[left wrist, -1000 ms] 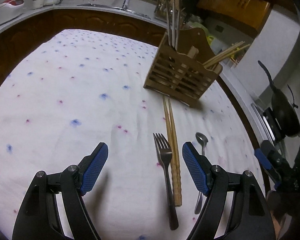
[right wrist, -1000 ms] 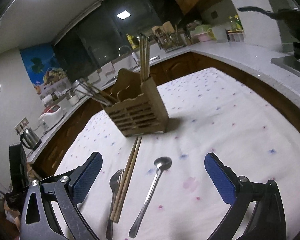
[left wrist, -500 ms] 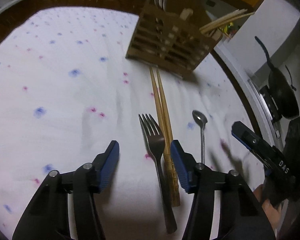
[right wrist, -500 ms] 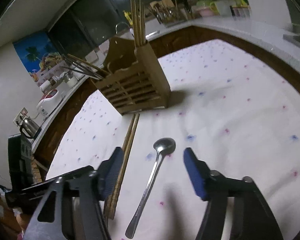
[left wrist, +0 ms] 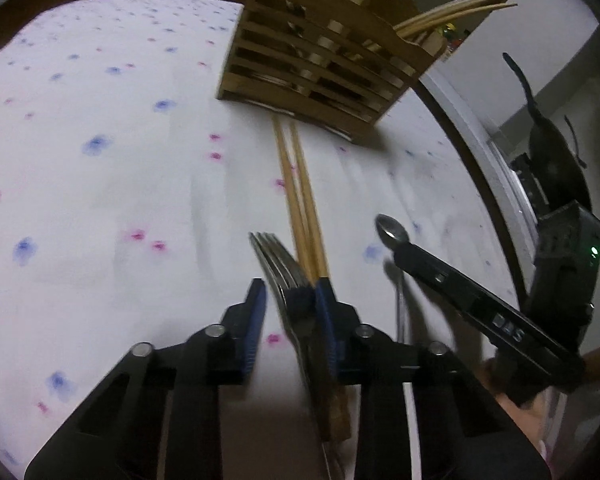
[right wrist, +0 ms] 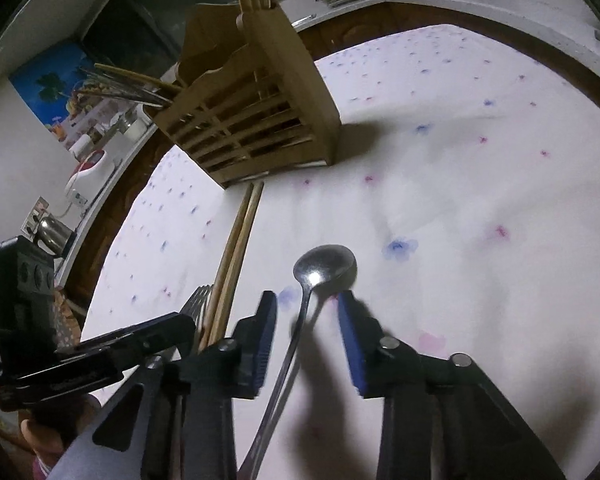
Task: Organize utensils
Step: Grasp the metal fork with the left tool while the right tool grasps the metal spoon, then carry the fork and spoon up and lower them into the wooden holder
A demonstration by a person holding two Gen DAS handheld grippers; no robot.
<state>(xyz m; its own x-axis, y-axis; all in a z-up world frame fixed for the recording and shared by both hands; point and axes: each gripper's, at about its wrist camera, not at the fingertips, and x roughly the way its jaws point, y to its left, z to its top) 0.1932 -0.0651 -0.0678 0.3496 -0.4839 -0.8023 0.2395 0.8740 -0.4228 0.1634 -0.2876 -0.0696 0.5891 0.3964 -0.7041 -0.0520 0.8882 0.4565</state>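
On the tabletop [left wrist: 100,200], covered by a white cloth dotted with blue and pink flowers, a fork [left wrist: 278,264], a pair of wooden chopsticks [left wrist: 300,196] and a metal spoon [right wrist: 324,266] lie side by side in front of a slatted wooden utensil holder [left wrist: 316,64]. The chopsticks' far ends almost reach the holder's base.

The left tongs [left wrist: 290,300] are low over the fork, their jaws having just been closing. The fork's neck sits between the blue pads [left wrist: 256,320]; the right-hand pad is against the fork and the chopsticks beside it, while the left-hand pad stands apart with cloth showing in the gap, so the tongs are released and not yet clenched on it.

The right tongs [right wrist: 308,328] straddle the spoon's handle just behind the bowl, jaws likewise having just been closing. Both pads stand clear of the handle, so nothing is grasped.

More chopsticks and utensils stand in the holder's compartments.
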